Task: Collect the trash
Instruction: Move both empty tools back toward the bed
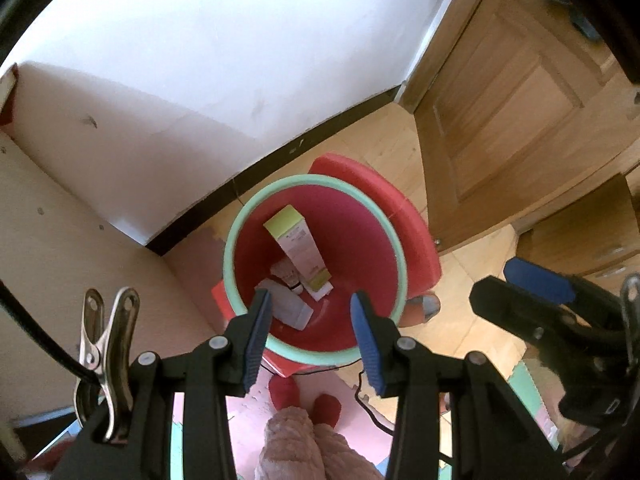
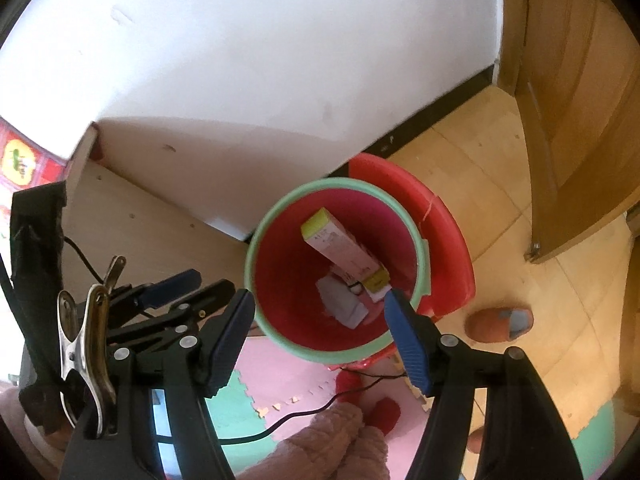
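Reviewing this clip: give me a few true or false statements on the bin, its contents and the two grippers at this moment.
1. The red bin with a green rim holds a tall box. True.
2. The left gripper grips the box. False: nothing is between its jaws; the box lies in the bin.
3. The right gripper is empty. True.
4. The bin is empty. False: besides the box, white packaging lies at its bottom.
5. A slipper lies on the wooden floor beside the bin. True.
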